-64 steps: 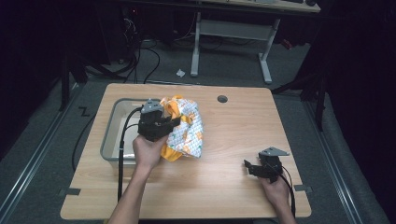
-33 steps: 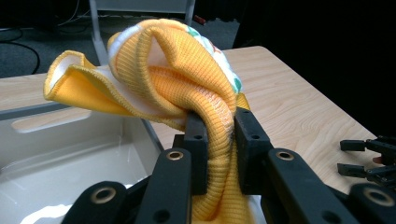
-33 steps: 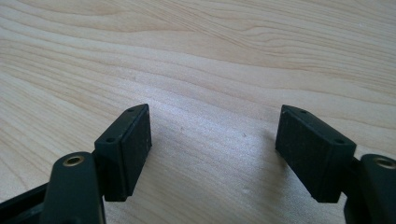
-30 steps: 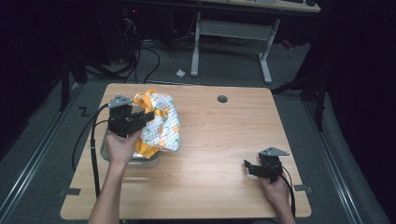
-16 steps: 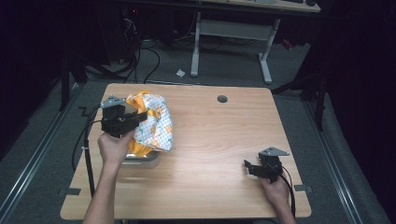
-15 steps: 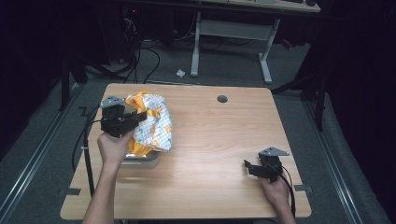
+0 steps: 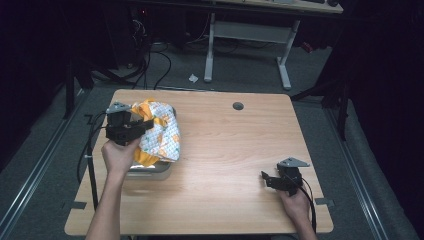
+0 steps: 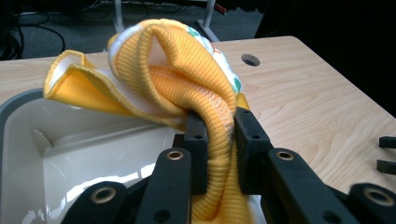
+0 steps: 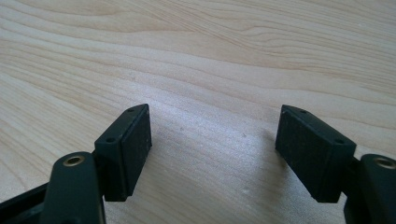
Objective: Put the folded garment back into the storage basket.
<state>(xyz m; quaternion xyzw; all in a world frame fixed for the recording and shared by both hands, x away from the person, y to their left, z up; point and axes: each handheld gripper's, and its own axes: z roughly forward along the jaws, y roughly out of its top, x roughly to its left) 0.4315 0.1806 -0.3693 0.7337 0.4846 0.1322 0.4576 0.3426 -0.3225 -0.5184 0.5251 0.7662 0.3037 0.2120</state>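
Left hand-held gripper (image 8: 215,140) pinches yellow cloth (image 8: 187,70) over grey tub (image 8: 28,140); right hand-held gripper (image 9: 212,154) spread wide.

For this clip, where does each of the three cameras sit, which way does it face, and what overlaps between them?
High view: above the person's side, looking forward and down on the table; both forearms enter from below.
Left gripper view: rides the left claw, looking along jaws shut on the yellow cloth above the white bin.
Right gripper view: rides the right claw, facing bare wood between open jaws.
Shared: high and left gripper views both show cloth, bin and the table's grommet hole.
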